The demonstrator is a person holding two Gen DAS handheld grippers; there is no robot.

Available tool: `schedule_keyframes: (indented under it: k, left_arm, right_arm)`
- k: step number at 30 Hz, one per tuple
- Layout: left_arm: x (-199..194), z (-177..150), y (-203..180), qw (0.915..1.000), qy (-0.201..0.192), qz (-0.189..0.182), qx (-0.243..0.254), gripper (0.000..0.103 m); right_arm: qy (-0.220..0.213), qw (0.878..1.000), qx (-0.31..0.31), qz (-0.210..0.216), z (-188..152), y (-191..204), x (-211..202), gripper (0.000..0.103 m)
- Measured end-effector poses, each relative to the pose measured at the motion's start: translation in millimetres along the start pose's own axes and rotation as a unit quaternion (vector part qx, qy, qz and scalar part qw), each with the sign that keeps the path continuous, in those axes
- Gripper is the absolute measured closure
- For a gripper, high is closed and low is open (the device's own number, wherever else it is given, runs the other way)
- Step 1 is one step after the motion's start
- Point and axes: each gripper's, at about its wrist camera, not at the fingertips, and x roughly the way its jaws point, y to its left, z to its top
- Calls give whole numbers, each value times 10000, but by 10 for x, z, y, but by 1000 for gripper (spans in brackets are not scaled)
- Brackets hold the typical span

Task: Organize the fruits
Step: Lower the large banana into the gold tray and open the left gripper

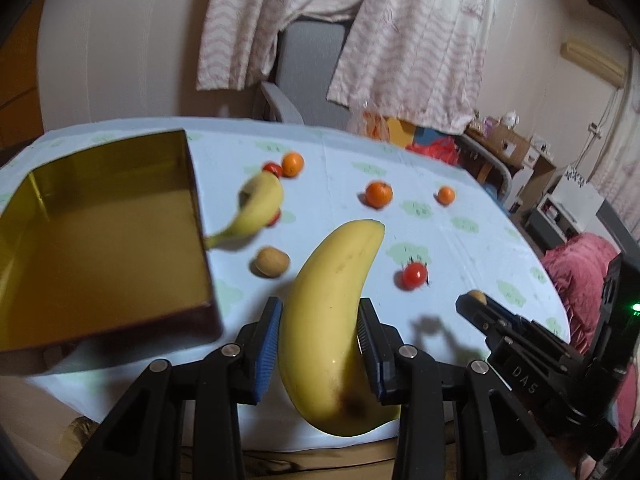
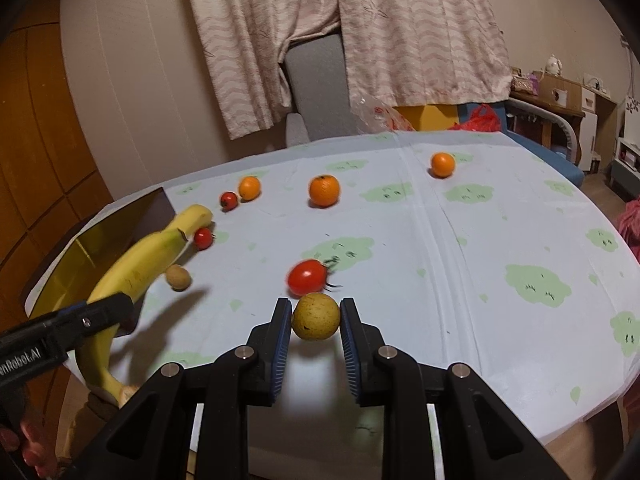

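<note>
My left gripper (image 1: 320, 316) is shut on a large yellow banana (image 1: 332, 320), lifted above the table's near edge; the same banana (image 2: 132, 272) shows at left in the right wrist view. My right gripper (image 2: 316, 316) is shut on a small round yellow-brown fruit (image 2: 316, 316), held just above the cloth. An open gold tin box (image 1: 100, 240) sits at the left. A second banana (image 1: 256, 208) lies beside the box. Scattered on the cloth are a red tomato (image 2: 306, 277), a tan fruit (image 1: 270, 262), smaller tomatoes (image 2: 203, 238) and oranges (image 2: 324, 190).
The oval table (image 2: 480, 240) wears a pale blue cloth with green patches. A grey chair (image 2: 316, 92) and curtains stand behind it. Two more oranges (image 2: 442, 164) (image 2: 249, 187) lie toward the far edge. Shelves and boxes stand at the right.
</note>
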Motion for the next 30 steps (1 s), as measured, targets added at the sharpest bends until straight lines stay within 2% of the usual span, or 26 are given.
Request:
schedule_keyframes:
  k: [6,13,18,25,28,30]
  left_arm:
    - [-243,125,273,9991,-322,67,-276,65]
    - [-474,232,785,9950,-606,428,-665,65]
    - [-567,248,1273,9891,-634,808,-1053,65]
    - [-546,142,1848,9793,-481,1282,-1494,65]
    - [-542,134,2000,9763,-498,1327,-1635,73]
    - [-545,166,2029,9761,-525,1390,-1584,74]
  right_arm:
    - [-84,9993,-264,232,115,301,-54,78]
    - [-76,9946,-699,770,278,885,7,78]
    - [61,9871,-1008,1242,345,1371,151,78]
    - [334,9760,-1469,1575,349,1928,382,78]
    - [459,9726,-1574,1647,331,2058,484,78]
    - [531,9703,-1626,1709,338,2133,565,78]
